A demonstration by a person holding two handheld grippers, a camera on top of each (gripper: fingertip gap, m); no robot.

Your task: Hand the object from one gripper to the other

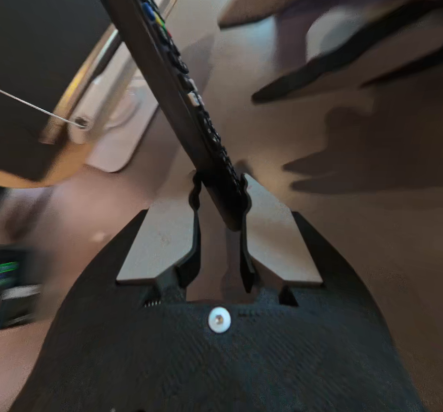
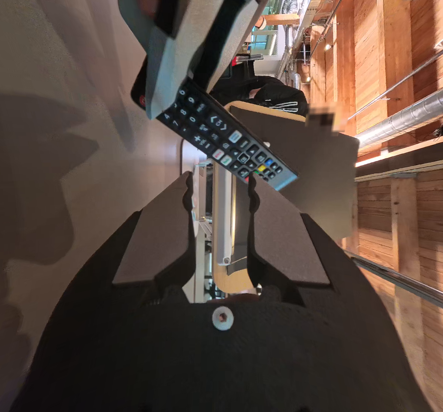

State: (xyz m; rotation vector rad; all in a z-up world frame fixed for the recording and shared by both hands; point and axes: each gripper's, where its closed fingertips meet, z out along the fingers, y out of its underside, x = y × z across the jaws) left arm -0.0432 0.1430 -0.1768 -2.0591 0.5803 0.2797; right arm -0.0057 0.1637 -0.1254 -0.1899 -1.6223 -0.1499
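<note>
Two views, taken one after the other.

Left wrist view: the black remote control [image 1: 167, 84] runs diagonally from the upper left of the frame down to the centre, its buttons facing right. Its lower end sits between the tips of my left gripper [image 1: 219, 192], which is clamped on it, fingers narrowed to the width of the remote. At the right edge, blurred, the dark fingers of my right gripper [image 1: 335, 65] reach in from the upper right, apart from the remote. A pale table surface [image 1: 311, 244] fills the background, with a white bracket [image 1: 115, 122] at centre left.

Right wrist view: the frame is rotated sideways. The remote [image 2: 223, 141] lies diagonally across the centre, buttons toward me. My left gripper [image 2: 167, 103] comes down from the upper middle and grips the end with the number keys. My right gripper [image 2: 219, 177] rises from the bottom, spread apart and holding nothing. The tip of its right-hand finger [image 2: 251, 180] overlaps the remote's far end near the coloured buttons; I cannot tell whether it touches. A person in a dark jacket [image 2: 271, 94] is behind, right of centre, against a wooden wall [image 2: 383, 41].
</note>
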